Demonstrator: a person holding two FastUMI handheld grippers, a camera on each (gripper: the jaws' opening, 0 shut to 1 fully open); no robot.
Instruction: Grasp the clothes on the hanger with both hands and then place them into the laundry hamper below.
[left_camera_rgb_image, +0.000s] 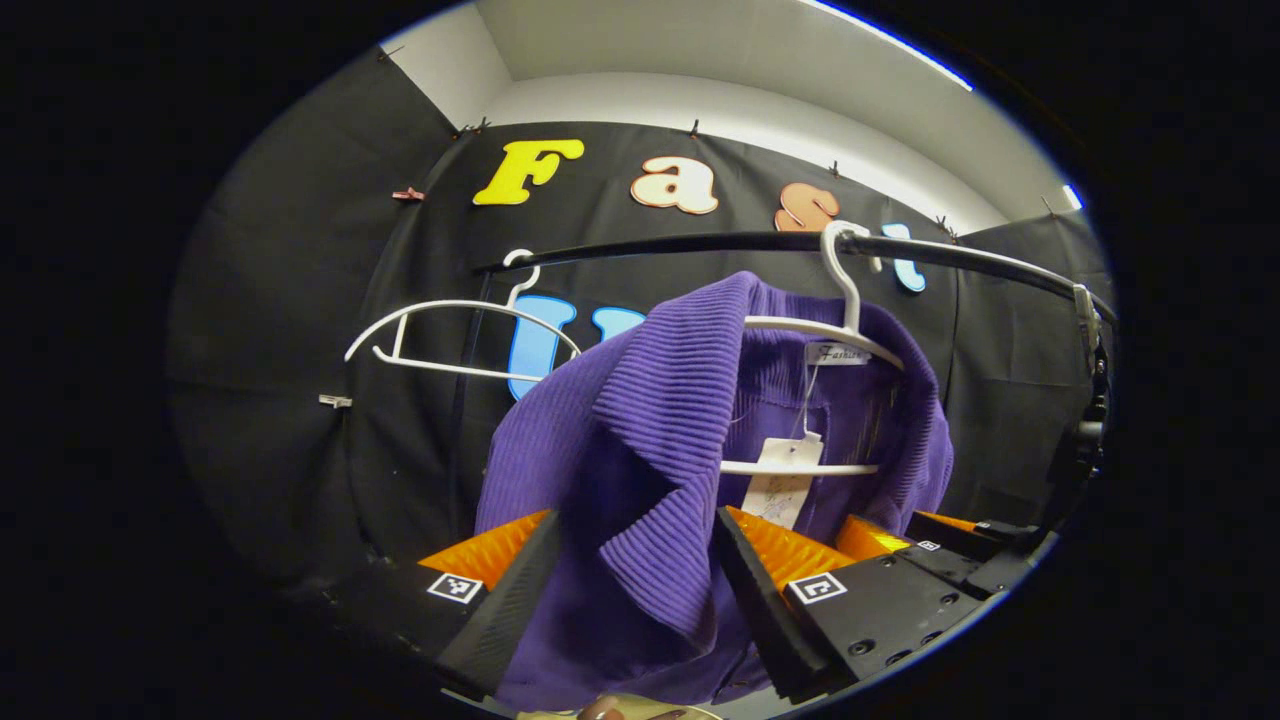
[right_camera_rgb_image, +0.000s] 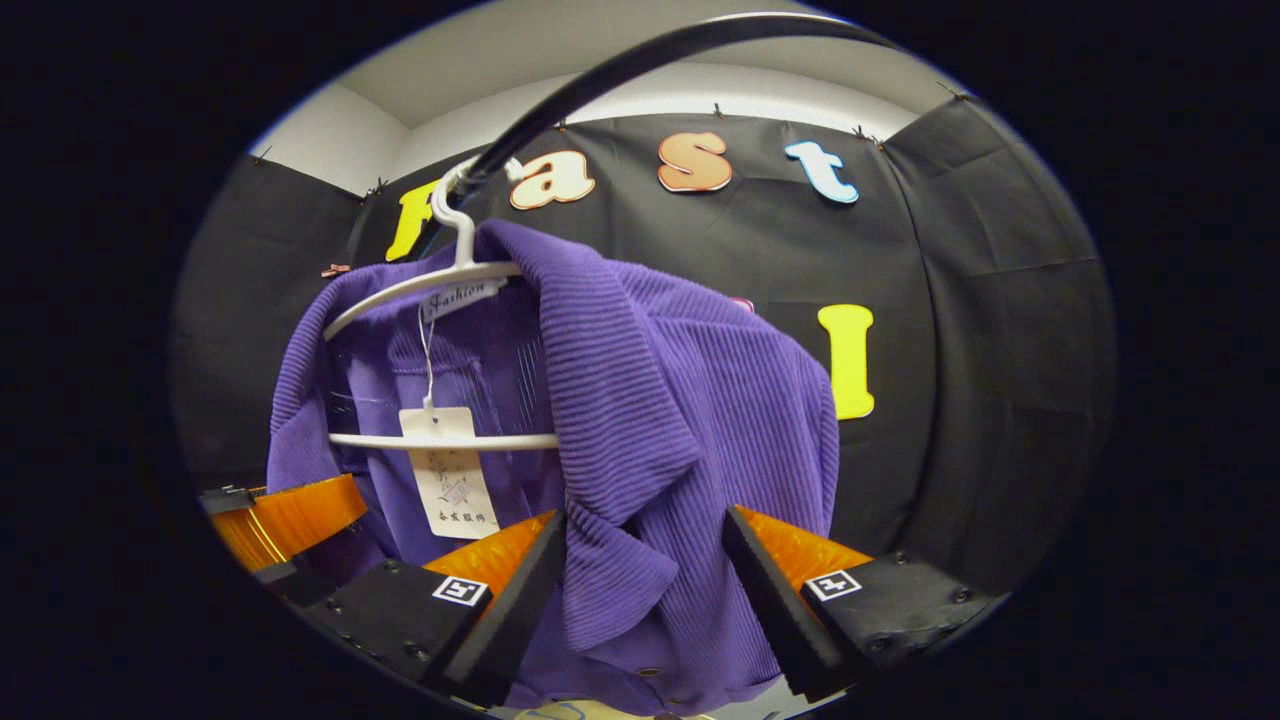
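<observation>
A purple shirt (left_camera_rgb_image: 690, 440) hangs on a white hanger (left_camera_rgb_image: 830, 330). The left gripper (left_camera_rgb_image: 635, 590) and right gripper (right_camera_rgb_image: 645, 590) both have their fingers spread wide around its fabric.

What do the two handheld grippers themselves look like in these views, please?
Both look alike. The left gripper has two black wedge-shaped fingers with ribbed inner faces, backed by ridged orange panels, on black blocks with screw holes. Each block bears a small square black-and-white marker. The right gripper shows the same black fingers, orange backing and square markers.
</observation>
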